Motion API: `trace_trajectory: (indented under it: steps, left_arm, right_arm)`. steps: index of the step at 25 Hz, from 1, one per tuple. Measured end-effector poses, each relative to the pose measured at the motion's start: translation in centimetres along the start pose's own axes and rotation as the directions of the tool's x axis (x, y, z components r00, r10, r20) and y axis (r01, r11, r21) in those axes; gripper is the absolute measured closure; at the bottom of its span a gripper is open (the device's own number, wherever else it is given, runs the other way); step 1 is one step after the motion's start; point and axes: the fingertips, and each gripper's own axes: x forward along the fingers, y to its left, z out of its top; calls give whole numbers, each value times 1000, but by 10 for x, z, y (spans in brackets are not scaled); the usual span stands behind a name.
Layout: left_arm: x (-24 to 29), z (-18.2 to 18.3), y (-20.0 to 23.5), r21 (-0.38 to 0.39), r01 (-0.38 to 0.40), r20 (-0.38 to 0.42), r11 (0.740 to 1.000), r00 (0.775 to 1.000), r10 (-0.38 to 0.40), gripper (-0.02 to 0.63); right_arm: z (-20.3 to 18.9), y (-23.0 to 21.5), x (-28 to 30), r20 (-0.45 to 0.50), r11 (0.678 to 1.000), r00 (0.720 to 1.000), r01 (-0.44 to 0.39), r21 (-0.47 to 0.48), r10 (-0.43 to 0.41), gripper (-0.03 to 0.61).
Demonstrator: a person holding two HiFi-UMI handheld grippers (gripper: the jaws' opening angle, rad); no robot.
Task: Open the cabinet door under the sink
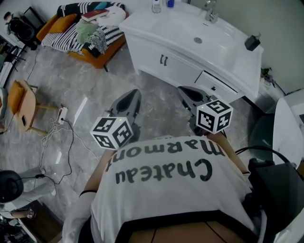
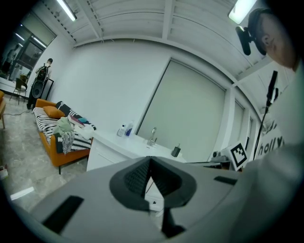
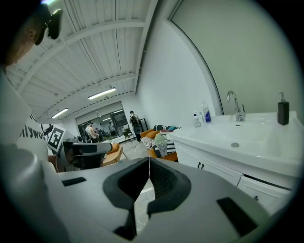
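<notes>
The white sink cabinet [image 1: 156, 66] stands ahead of me, its doors shut, with two dark handles [image 1: 164, 60] side by side at the middle. My left gripper [image 1: 133, 93] and right gripper [image 1: 184, 90] hang above the floor in front of it, apart from it. Both are shut with nothing between the jaws. In the left gripper view the left gripper [image 2: 150, 159] points toward the cabinet [image 2: 107, 153]. In the right gripper view the right gripper [image 3: 149, 162] sits left of the door handles [image 3: 201, 166].
A drawer with a small handle [image 1: 213, 88] is right of the doors. The basin top carries a faucet [image 1: 210, 14], bottles [image 1: 156, 5] and a black dispenser [image 1: 252, 42]. An orange sofa [image 1: 80, 33], a wooden chair [image 1: 23, 104] and floor cables [image 1: 61, 123] lie left.
</notes>
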Motion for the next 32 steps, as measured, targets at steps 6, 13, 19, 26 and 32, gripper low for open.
trace_trajectory:
  steps: [6, 13, 19, 26, 32]
  left_arm:
    - [11, 7, 20, -23, 10, 7, 1000, 1000, -10, 606]
    - [17, 7, 37, -17, 1, 5, 1000, 1000, -1, 606]
    - [23, 8, 44, -33, -5, 10, 999, 1000, 5, 606]
    - [40, 13, 51, -40, 1, 19, 999, 1000, 0, 606]
    - [62, 23, 65, -48, -4, 11, 999, 1000, 4, 606]
  right_arm:
    - [2, -5, 22, -9, 1000, 1000, 6, -5, -6, 566]
    - [3, -15, 44, -11, 1000, 1000, 9, -5, -9, 568]
    - [5, -18, 51, -28, 1000, 1000, 8, -16, -9, 566]
    - [8, -29, 65, -43, 1000, 999, 6, -12, -6, 568]
    - [26, -41, 89, -43, 999, 999, -10, -34, 8, 568]
